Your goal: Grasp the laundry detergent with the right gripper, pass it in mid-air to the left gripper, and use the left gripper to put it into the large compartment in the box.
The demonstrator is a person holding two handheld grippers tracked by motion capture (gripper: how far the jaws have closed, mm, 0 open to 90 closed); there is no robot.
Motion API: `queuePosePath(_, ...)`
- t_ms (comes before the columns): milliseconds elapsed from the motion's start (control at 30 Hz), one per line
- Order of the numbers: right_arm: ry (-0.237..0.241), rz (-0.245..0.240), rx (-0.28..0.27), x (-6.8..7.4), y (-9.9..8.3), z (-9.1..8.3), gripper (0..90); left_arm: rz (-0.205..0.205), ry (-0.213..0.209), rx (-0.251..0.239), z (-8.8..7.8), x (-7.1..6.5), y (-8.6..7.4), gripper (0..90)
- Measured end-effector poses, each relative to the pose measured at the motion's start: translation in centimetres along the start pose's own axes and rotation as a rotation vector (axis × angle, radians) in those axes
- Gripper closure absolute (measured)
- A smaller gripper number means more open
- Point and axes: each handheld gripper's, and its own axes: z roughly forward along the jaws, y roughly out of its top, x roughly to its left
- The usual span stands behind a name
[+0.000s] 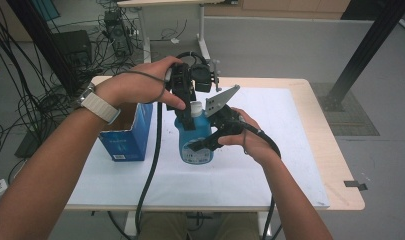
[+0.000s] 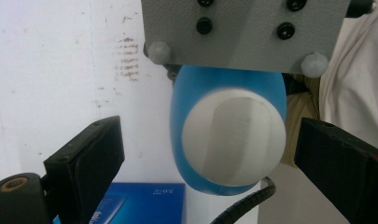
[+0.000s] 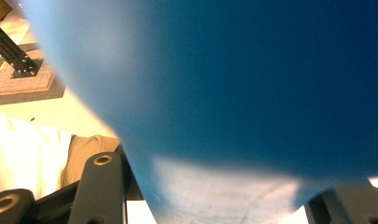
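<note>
Right gripper (image 1: 210,142): clamped on the bottle (image 1: 195,140), which sits between its 2 fingers.
Left gripper (image 1: 189,107): spread wide, apparently not touching the cap (image 2: 233,137) between its fingers.

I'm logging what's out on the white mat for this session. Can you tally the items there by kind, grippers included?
Blue bottle with white cap: 1
Blue cardboard box: 1
Handheld grippers: 2, left gripper open above the cap, right gripper shut on the bottle
Total: 4
</note>
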Motion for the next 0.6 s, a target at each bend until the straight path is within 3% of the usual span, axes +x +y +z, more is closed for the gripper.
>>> queuePosePath(600,0.001,-0.003,-0.002,0.15,0.18,-0.12,43.8,0.004,0.003,-0.008,0.19,-0.14,0.00,8.7)
